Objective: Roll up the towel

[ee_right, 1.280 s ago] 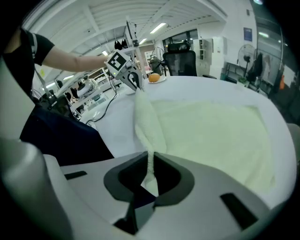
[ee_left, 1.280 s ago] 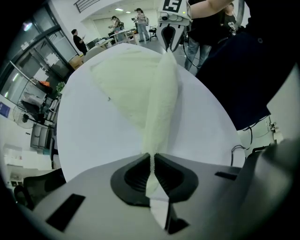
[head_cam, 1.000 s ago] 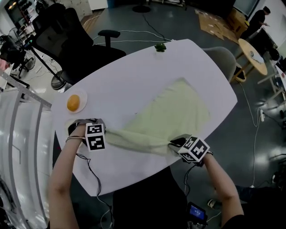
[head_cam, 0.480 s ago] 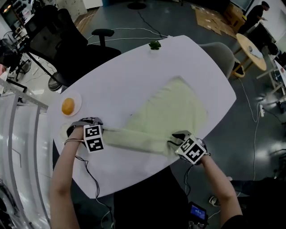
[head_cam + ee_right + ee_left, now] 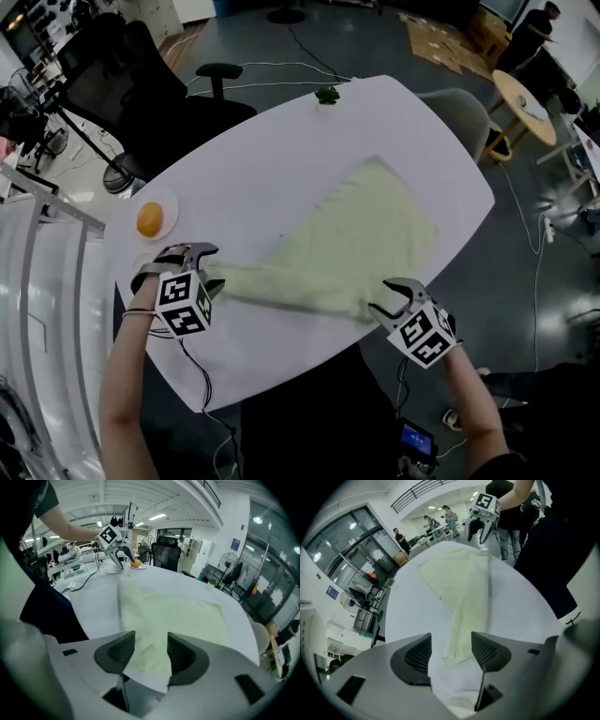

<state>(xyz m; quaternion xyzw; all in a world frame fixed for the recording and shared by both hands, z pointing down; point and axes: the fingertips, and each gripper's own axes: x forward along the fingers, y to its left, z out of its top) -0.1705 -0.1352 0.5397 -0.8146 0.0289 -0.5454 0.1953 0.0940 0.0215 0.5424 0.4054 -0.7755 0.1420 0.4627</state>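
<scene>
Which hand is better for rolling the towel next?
Probably the right gripper: the towel fills its gap, only a tip lies in the left gripper. Both pairs of jaws have just been opening.

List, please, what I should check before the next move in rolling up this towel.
1. Left gripper free of towel: ok; its jaws have just been opening, and the towel end between them is unpressed.
2. Right gripper free: ok; its jaws have just been opening, and the towel corner between them is unpressed.
3. First fold along near edge: ok.
4. Remaining towel flat on table: ok.
5. Plate with orange apart from towel: ok.
6. Fold tightness: cannot tell.
</scene>
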